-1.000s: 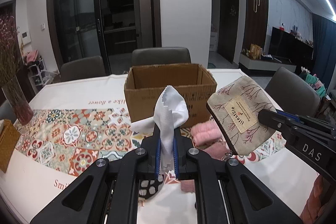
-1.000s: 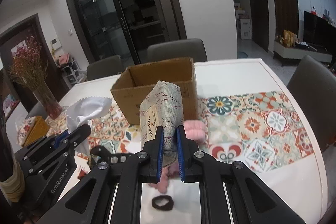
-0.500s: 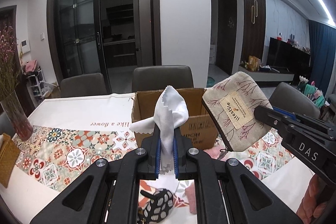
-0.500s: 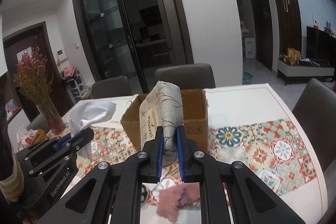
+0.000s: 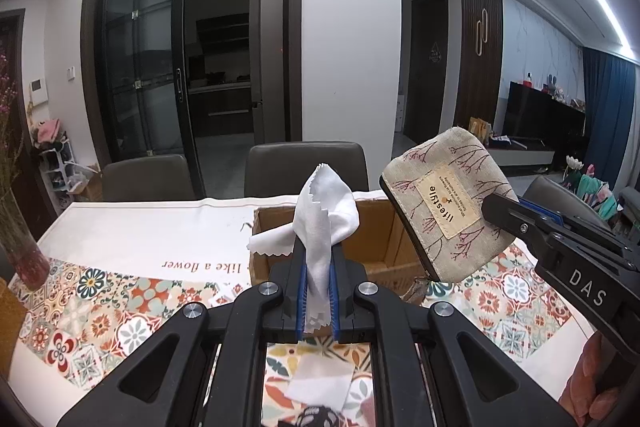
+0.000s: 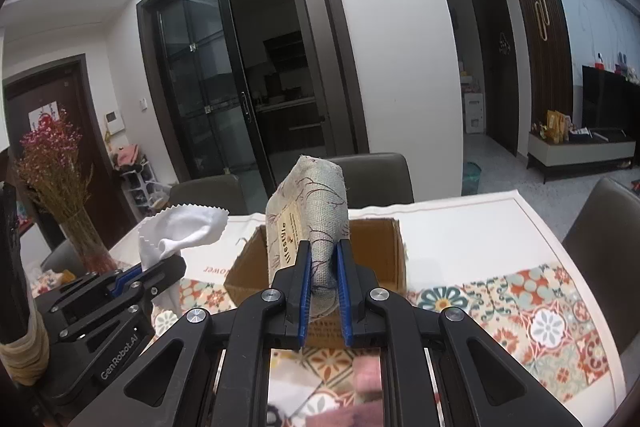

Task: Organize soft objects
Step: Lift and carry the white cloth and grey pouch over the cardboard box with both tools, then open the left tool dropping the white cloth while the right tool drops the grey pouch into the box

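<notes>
Pinching white cloth in left tool, above box.

White pinked-edge cloth and beige branch-print pouch, both aloft before open cardboard box.

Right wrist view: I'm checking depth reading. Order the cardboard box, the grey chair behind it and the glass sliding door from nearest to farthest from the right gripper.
1. Cardboard box, just beyond the right gripper, on the table.
2. Grey chair, behind the box at the table's far edge.
3. Glass sliding door, on the far wall.
</notes>
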A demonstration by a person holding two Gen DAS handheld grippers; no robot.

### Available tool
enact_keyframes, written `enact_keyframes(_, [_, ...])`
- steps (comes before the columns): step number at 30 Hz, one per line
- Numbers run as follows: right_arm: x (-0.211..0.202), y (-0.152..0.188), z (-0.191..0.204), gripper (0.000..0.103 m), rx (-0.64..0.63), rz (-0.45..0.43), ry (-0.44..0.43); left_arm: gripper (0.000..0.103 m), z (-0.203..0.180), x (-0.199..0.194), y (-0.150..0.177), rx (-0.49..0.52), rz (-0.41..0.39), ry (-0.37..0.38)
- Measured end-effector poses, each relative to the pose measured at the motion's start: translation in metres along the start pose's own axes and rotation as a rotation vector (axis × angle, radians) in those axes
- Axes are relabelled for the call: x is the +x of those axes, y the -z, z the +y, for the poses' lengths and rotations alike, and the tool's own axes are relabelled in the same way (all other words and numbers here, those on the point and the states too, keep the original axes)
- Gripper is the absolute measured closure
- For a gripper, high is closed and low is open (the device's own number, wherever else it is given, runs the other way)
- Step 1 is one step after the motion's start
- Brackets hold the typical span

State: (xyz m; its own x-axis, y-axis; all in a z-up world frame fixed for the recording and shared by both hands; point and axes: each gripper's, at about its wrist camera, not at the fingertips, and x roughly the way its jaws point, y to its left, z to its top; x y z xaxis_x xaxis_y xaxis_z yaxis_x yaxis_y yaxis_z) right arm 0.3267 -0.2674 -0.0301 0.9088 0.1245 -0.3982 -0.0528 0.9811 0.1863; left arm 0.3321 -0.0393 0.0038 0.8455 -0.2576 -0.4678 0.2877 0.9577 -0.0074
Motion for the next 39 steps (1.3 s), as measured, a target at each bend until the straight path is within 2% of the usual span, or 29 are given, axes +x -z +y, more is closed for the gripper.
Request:
enact_keyframes(14, [0.051,-0.018,-0.011,0.09,-0.004,0.004,0.028,0.092,0.009,0.067,-0.027,0.003,0.025,0.042])
enact_keyframes(23, [0.1,-0.013,-0.023,0.09,0.012,0.074,0.038,0.092,0.009,0.121,-0.025,0.006,0.101,0.054])
enact_keyframes(36, [0.144,0.002,-0.024,0.09,-0.01,0.193,0.036,0.092,0.005,0.174,-0.013,0.023,0.21,0.063])
enact_keyframes(39, [0.152,0.006,-0.026,0.089,-0.012,0.219,0.042,0.087,0.003,0.182,-0.009,0.034,0.231,0.056])
